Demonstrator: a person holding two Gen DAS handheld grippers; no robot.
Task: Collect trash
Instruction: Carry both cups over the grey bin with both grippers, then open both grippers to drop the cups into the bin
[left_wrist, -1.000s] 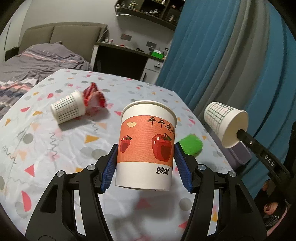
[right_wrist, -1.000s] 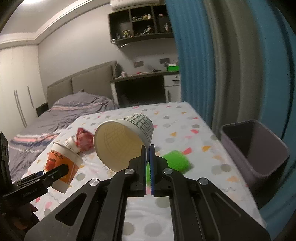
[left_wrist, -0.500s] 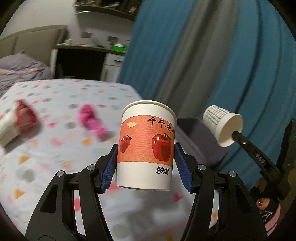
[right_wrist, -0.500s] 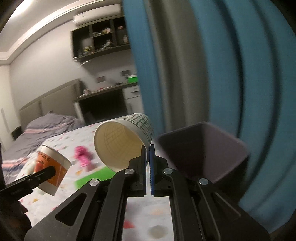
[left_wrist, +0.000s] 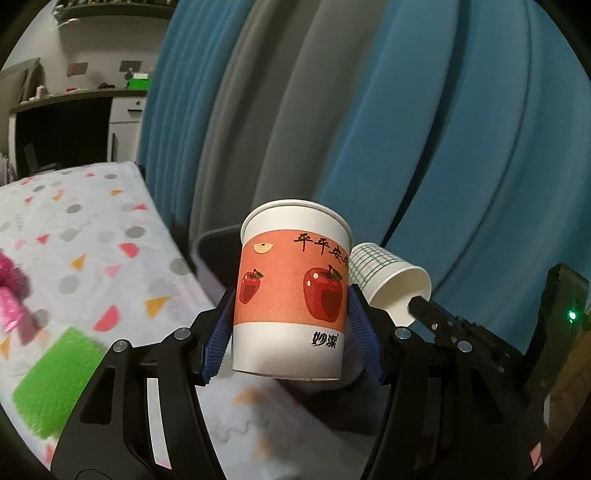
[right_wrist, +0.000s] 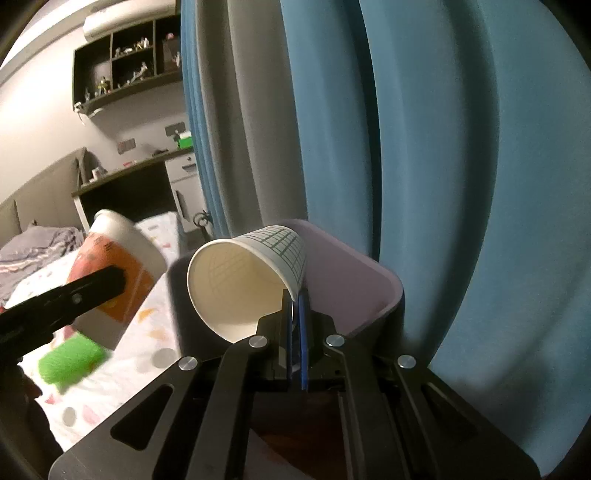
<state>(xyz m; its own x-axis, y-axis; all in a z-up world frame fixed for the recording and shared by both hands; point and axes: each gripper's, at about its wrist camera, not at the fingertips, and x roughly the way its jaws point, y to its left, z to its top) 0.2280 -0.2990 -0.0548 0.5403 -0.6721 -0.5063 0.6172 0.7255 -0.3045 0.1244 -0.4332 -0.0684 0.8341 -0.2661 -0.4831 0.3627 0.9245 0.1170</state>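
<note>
Two paper cups are held in the air, one per gripper, both near the bin's mouth. Left gripper (left_wrist: 291, 328): its blue pads (left_wrist: 218, 339) press the sides of the apple-print cup (left_wrist: 291, 295), which sits upright, mouth up, clamped around its lower body. Right gripper (right_wrist: 294, 325): jaws nearly closed, pinching only the rim of the green-grid cup (right_wrist: 247, 280); that cup lies tipped on its side, open mouth facing the right wrist camera, base pointing away. From the right wrist view the grid cup hangs directly in front of the purple-grey trash bin (right_wrist: 369, 284), which stands beside the table edge against the blue and grey curtain (right_wrist: 443, 166). From the left wrist view the bin's dark rim (left_wrist: 210, 240) shows just behind the apple cup, and the grid cup shows to its right, close beside it; contact between the two cups cannot be told. On the patterned tablecloth (left_wrist: 92, 240) lie a green fuzzy pad (left_wrist: 59, 373) and, at the left edge, a blurred pink item (left_wrist: 11, 295). Background: desk, wall shelves (right_wrist: 125, 70), bed.
</note>
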